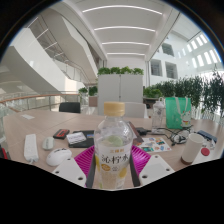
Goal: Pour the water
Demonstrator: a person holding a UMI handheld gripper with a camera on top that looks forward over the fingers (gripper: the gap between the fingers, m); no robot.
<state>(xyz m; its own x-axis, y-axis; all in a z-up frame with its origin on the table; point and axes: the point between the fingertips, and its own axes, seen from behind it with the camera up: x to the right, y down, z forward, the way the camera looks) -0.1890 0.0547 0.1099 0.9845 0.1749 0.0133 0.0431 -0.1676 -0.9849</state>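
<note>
A clear plastic bottle (pixel 113 148) with a yellow cap and a white and yellow label stands upright between my fingers. My gripper (pixel 113 170) is shut on the bottle's lower body, the magenta pads (pixel 84 163) pressing on both sides. A white cup (pixel 192 148) stands on the table beyond my right finger. The bottle's base is hidden below.
A long wooden table (pixel 30 125) carries a white remote-like device (pixel 31 148), a white mouse (pixel 57 157), a dark small box (pixel 62 134) and a pink tray (pixel 154 148). Black chairs (pixel 70 107) and green plants (pixel 185 95) stand behind.
</note>
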